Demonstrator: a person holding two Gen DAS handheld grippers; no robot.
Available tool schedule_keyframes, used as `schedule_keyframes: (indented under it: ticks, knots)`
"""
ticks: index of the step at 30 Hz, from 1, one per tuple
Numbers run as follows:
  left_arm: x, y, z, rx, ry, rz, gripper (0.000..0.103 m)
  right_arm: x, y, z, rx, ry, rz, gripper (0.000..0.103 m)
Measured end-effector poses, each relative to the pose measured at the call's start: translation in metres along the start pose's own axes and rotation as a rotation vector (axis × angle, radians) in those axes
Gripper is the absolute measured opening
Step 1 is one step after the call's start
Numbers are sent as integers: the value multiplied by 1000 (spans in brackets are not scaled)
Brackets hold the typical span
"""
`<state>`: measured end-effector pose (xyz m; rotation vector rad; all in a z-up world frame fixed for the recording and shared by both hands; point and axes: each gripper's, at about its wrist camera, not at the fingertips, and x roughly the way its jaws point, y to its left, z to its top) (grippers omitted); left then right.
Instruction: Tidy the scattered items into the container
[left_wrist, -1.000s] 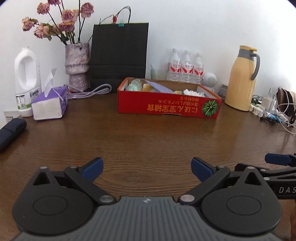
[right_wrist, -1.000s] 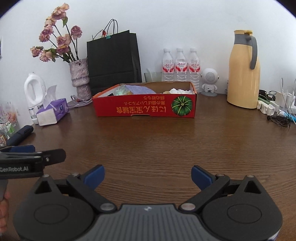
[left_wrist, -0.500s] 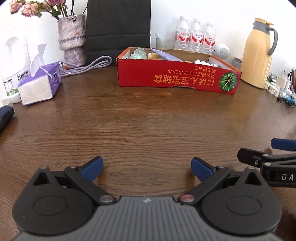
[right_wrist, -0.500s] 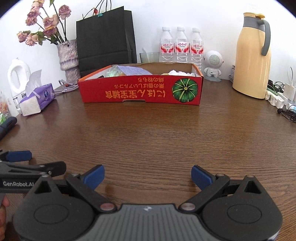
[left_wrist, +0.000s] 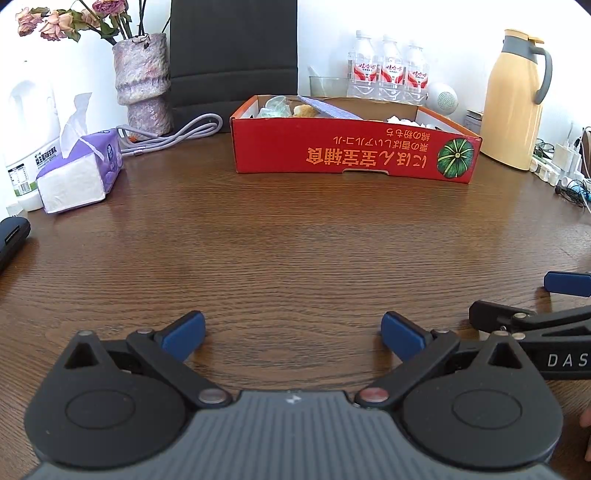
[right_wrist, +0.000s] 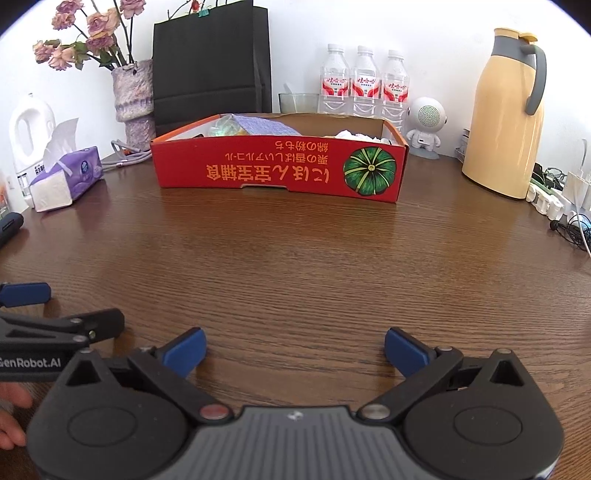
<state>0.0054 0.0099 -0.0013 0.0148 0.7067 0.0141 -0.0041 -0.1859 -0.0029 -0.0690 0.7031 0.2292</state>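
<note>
home | wooden table (left_wrist: 295, 240) | flower vase (left_wrist: 142, 81) | tissue pack (left_wrist: 79, 170) | thermos jug (left_wrist: 513, 99)

Left gripper (left_wrist: 291, 334): lower and closer to the table (left_wrist: 295, 251) than a second ago; red box (left_wrist: 351, 155) now larger in its view, flowers (left_wrist: 70, 22) cut by the top edge. Right gripper (right_wrist: 293, 349): likewise advanced and lowered; the red box fills more of its view. Each gripper's side view of the other has slid lower in frame. Jaw spread unchanged.
</note>
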Motion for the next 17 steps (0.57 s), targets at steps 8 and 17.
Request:
schedule_keyframes:
  ticks: [8,17]
  knots:
    - [0,0,0,0,0,0,103,0,0,0,0,0,0,103]
    - [1,1,1,3,0,-4,103,1,0,0,3,0,-3,103]
